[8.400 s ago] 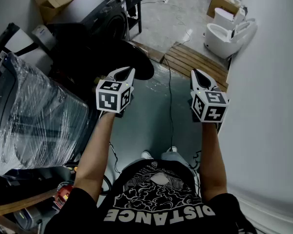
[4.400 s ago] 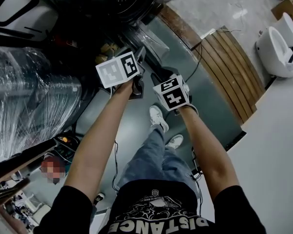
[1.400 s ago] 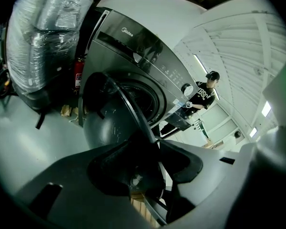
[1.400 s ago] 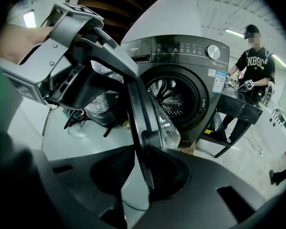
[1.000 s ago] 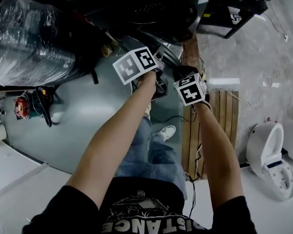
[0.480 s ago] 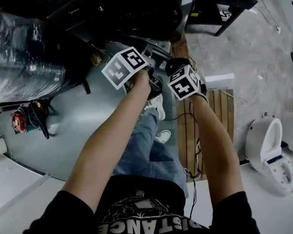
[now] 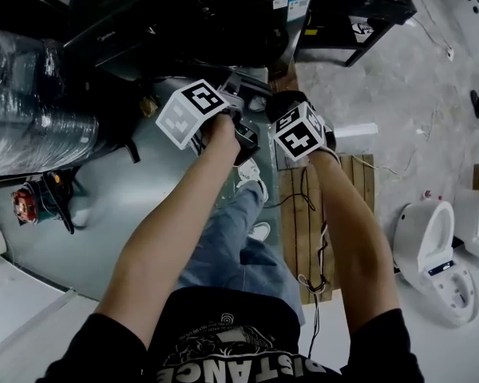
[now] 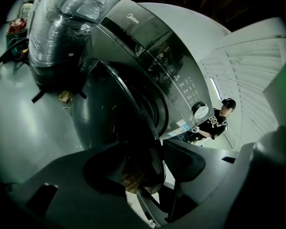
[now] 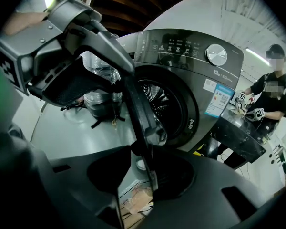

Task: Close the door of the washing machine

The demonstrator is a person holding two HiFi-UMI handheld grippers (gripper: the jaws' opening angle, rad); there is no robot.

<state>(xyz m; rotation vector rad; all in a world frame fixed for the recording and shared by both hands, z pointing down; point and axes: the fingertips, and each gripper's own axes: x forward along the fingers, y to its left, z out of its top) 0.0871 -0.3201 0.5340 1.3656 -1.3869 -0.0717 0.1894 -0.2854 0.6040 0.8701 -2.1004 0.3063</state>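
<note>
Head view: the left gripper (image 7: 241, 90) and right gripper (image 7: 276, 104) sit side by side at the front of the dark grey front-loading washing machine (image 7: 199, 14). A wooden slat platform (image 7: 303, 214) lies underfoot.
Left gripper view: the jaws have just been opening and stand wide. The rim of the round dark-glass door (image 8: 119, 113) is between them, unpinched. A plastic-wrapped bundle (image 8: 62, 23) is beside the machine.
Right gripper view: these jaws have also been opening and are wide astride the door's edge. The door is ajar, off the drum opening (image 9: 164, 106), with nothing seen in the gap.
Meaning: probably a release before the final push shut.

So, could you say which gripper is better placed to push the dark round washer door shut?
Probably left. Left gripper and right gripper both straddle the dark round door, jaws having just been opening, but the left reaches in from outside, opposite the drum.
</note>
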